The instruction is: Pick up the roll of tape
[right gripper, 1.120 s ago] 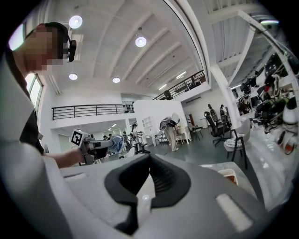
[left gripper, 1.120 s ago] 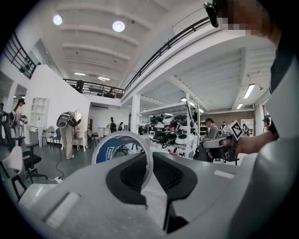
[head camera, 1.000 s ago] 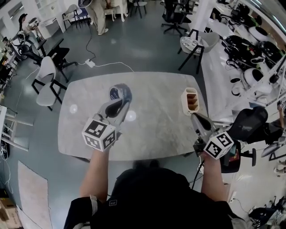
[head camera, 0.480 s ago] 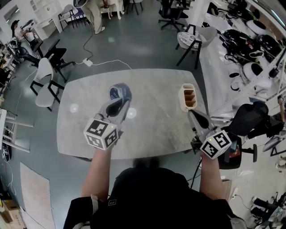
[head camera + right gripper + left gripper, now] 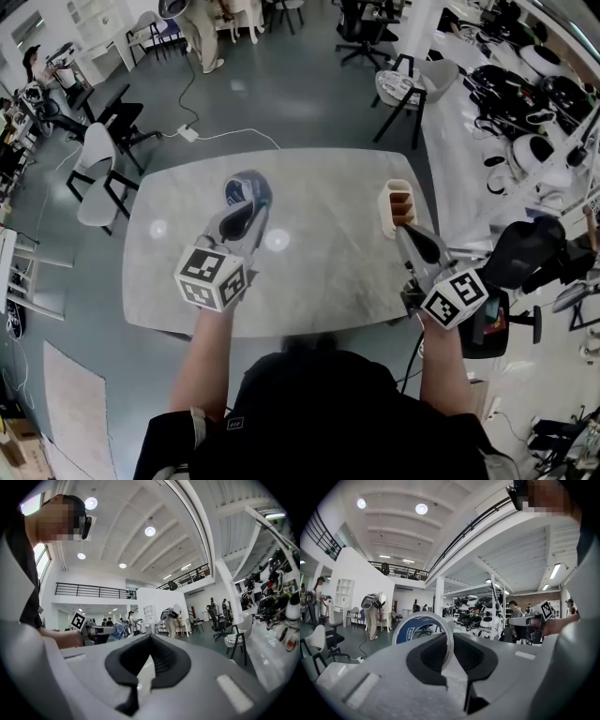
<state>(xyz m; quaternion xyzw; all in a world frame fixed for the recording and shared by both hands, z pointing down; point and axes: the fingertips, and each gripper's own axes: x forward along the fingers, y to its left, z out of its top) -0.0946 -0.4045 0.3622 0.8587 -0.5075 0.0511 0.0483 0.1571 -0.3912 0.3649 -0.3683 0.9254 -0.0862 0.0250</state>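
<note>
An open-plan robotics lab: long white benches (image 5: 459, 159) crowded with white robot heads (image 5: 531, 155), black office chairs (image 5: 361, 23) on grey floor (image 5: 281, 84), a railed mezzanine (image 5: 93, 590) overhead.

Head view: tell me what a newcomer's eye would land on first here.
The blue-and-white roll of tape draws the eye first, its wall pinched in the left gripper over the middle of the grey table. Next come the beige compartmented holder near the table's right edge and the empty, shut right gripper just on the person's side of it.
</note>
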